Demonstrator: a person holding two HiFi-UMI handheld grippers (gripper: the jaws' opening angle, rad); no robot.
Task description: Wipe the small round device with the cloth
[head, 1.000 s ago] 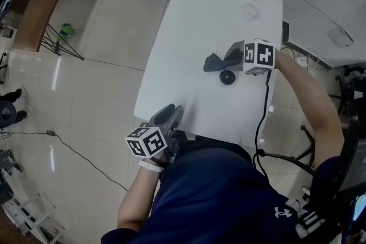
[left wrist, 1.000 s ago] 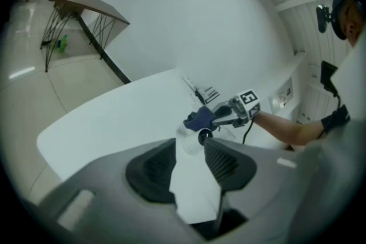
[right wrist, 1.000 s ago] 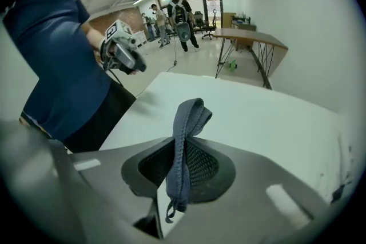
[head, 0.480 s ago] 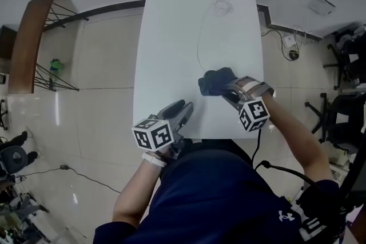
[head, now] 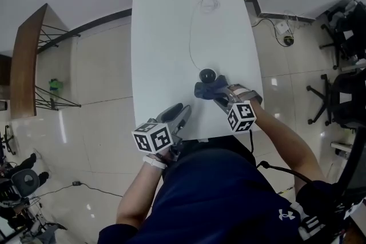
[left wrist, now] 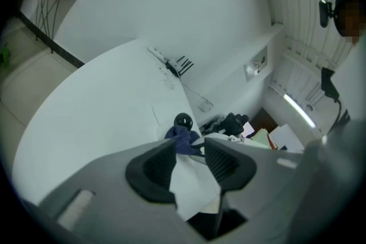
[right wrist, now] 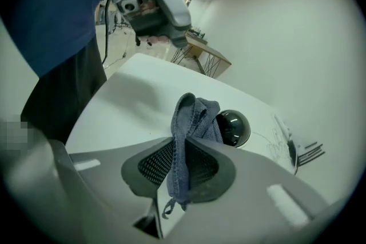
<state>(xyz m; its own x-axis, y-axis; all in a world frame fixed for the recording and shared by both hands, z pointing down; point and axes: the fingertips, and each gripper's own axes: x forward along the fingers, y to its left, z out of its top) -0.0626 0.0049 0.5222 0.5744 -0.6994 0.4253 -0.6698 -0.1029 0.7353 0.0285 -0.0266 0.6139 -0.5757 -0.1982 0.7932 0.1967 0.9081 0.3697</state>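
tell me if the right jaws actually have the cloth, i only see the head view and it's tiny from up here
observer: Yes. In the right gripper view the right gripper has its jaws closed on the dark blue woven cloth, with a folded bunch standing above them.
operator: is it on the device yet
observer: The bunch overlaps the near edge of the small glossy black round device; most of the dome is uncovered. Actual contact I can't confirm.
operator: left one busy
observer: No. The left gripper view shows the left gripper with jaws apart and nothing between them, aimed along the white table toward the cloth.
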